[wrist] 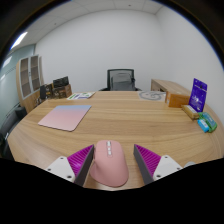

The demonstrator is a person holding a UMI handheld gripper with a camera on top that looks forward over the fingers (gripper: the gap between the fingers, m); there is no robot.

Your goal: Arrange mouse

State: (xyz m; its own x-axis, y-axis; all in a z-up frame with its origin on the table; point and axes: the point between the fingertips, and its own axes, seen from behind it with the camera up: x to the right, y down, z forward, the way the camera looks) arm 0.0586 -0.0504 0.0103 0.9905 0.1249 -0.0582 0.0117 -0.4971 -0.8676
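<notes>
My jaws (pixel 110 163) stood apart, purple pads (pixel 80 160) facing inward on either side of the pink mouse (pixel 109 164). The mouse sat between them at the near edge of the wooden surface (pixel 120 115); whether the pads touched its sides could not be resolved. A pink mouse mat (pixel 64 118) lay ahead and left, well apart. Beyond the surface stood a black office chair (pixel 121 79).
</notes>
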